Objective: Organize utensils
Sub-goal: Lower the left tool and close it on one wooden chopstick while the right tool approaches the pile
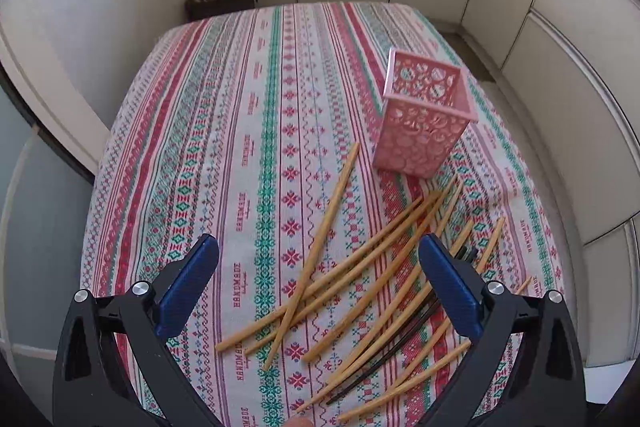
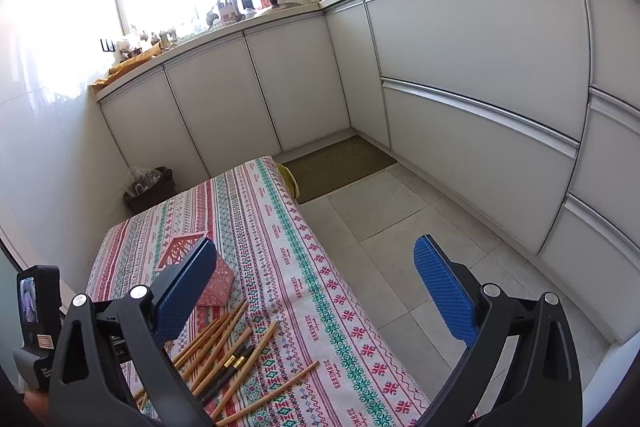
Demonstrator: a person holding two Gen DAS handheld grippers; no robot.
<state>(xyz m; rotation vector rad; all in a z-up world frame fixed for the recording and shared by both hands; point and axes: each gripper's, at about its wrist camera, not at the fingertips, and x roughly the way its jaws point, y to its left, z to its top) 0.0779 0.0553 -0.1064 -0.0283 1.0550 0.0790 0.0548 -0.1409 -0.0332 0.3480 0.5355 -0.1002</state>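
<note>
Left gripper is hovering over the chopsticks, jaws wide apart, nothing between them. The sticks — wooden, plus a few black ones — are lying scattered and crossing on the striped cloth. The pink holder is standing upright just beyond them. Right gripper — jaws likewise spread and empty — is hanging above the table's right edge, near the cabinets.

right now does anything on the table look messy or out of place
Yes. The chopsticks lie scattered and crossing one another on the striped tablecloth, with a couple of dark ones mixed among the wooden ones. The pink holder stands upright beyond them, with no chopsticks visible in it. Nothing looks broken or spilled.
</note>
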